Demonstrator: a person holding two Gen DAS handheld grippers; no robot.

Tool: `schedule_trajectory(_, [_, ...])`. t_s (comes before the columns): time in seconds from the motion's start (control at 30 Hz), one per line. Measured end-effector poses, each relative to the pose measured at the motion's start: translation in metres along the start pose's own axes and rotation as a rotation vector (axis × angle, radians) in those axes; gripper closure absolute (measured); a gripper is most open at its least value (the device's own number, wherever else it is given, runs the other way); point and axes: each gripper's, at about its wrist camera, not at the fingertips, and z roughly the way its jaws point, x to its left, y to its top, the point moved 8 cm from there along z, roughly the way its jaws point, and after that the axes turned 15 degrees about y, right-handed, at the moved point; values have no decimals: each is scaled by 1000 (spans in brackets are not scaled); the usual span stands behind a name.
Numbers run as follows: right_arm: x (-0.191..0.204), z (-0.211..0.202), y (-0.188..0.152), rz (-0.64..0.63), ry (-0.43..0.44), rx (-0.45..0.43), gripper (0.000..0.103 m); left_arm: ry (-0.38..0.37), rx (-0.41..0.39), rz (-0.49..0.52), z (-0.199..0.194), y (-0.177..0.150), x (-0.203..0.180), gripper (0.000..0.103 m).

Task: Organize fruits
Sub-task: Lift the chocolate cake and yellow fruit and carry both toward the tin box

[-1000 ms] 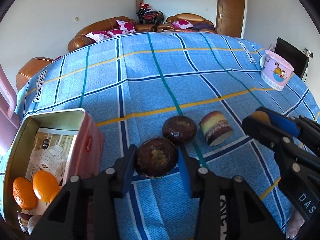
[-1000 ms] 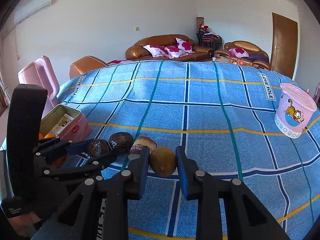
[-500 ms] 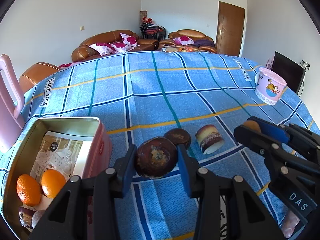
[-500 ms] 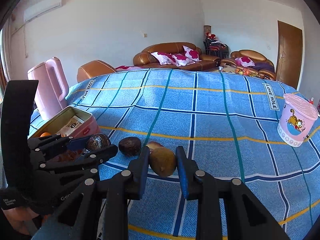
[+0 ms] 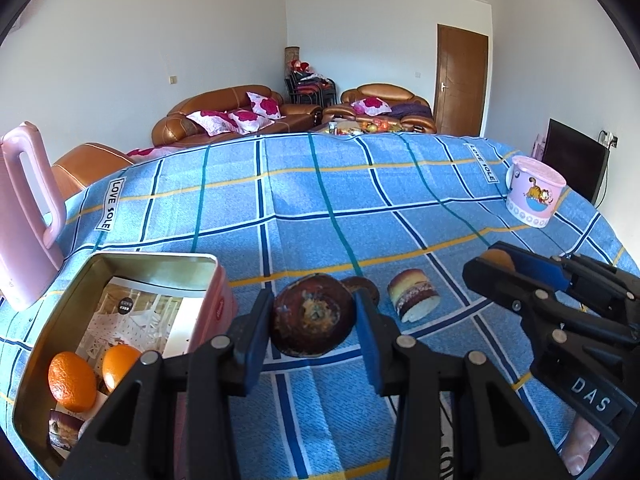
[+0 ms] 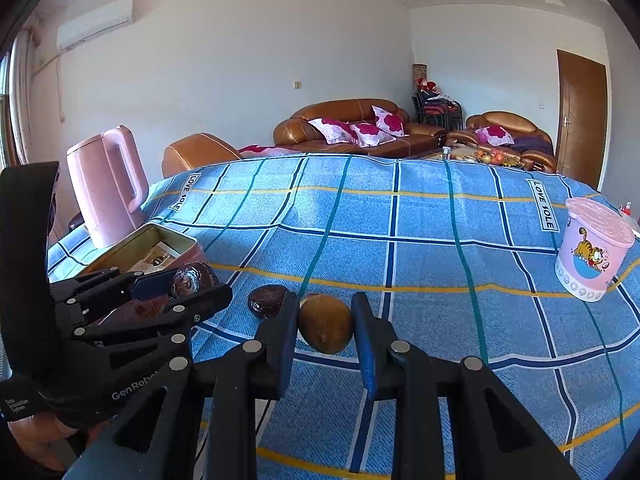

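My left gripper [image 5: 314, 322] is shut on a dark brown round fruit [image 5: 313, 320] and holds it above the blue checked cloth, just right of the open pink tin [image 5: 218, 280]. The tin holds two oranges [image 5: 72, 376] and a cake slice. My right gripper [image 6: 325, 326] is shut on a tan-brown oval fruit [image 6: 326, 324], also lifted. A second dark fruit [image 6: 267, 300] and a layered cake piece [image 5: 414, 296] lie on the cloth. The right gripper [image 5: 504, 270] shows at the right of the left wrist view; the left gripper [image 6: 192, 284] shows at the left of the right wrist view.
A pink kettle [image 6: 106, 184] stands behind the tin at the left. A pink lidded cup with a cartoon cat [image 6: 592, 256] stands at the right of the table [image 6: 400, 240]. Sofas and a door are beyond the far edge.
Both grippers have risen from the cloth with their fruits held. The left one has lifted its dark fruit clear of the other dark fruit and the cake piece.
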Motion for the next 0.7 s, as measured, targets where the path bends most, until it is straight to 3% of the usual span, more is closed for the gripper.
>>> schedule_trajectory(0.7, [7,-13,4,-37,12,-69,74,27,-69,-38,-14,4,9,61])
